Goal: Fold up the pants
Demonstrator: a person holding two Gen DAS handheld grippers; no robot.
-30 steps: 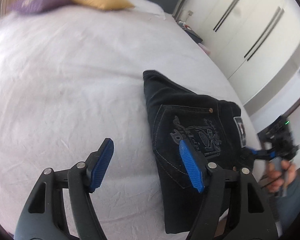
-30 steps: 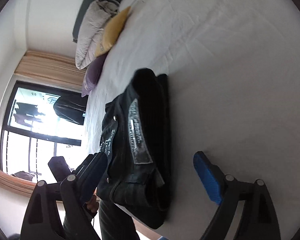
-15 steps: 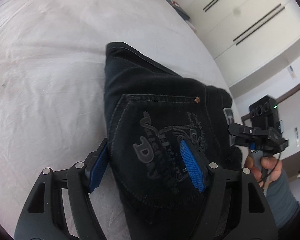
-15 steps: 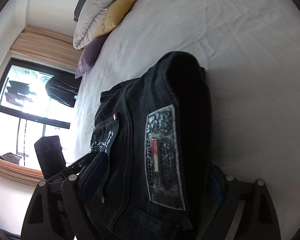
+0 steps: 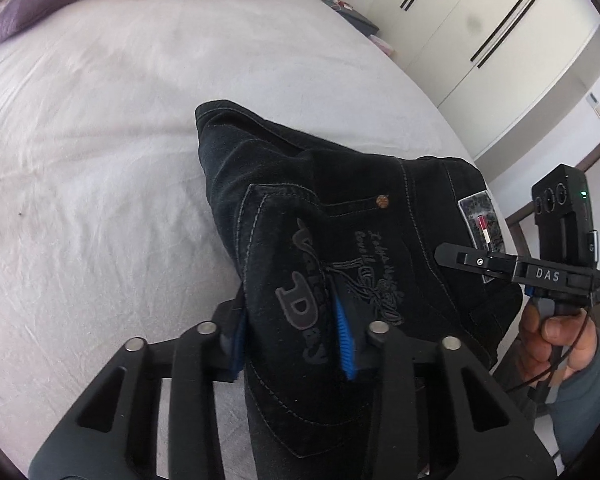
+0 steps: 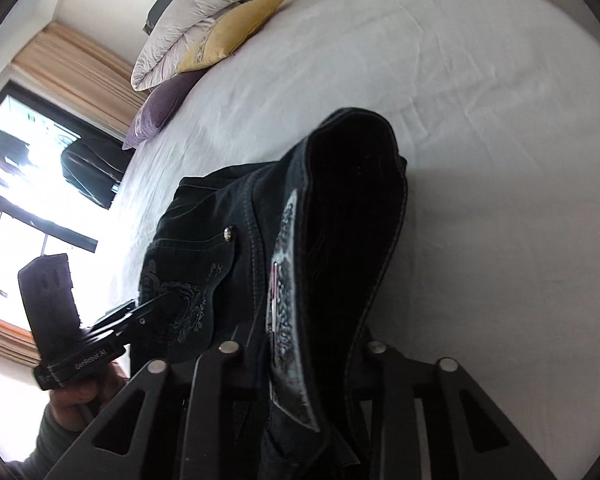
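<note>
We had the folded black pants (image 5: 339, 216) bunched on the white bed (image 5: 100, 140), left gripper (image 5: 296, 336) clamped on the pocket end right in front, right gripper (image 6: 300, 344) pinching the waistband.

Right gripper (image 6: 300, 364) low in frame, jaws closed onto waistband edge of folded black jeans (image 6: 339, 208); pads hidden by denim. Silver-grey waistband patch (image 6: 286, 316) runs down between its arms. Jeans bunched and raised off white bed (image 6: 479, 120). Metal rivet (image 6: 229, 234) above embroidered back pocket (image 6: 180, 300). Left gripper (image 6: 136, 314) grips pocket side from bed's near edge, jaws mostly hidden. Yellow cushion (image 6: 232, 32), purple cushion (image 6: 160, 114), rolled grey duvet (image 6: 188, 28) at headboard end. Window (image 6: 24, 184) beyond.
</note>
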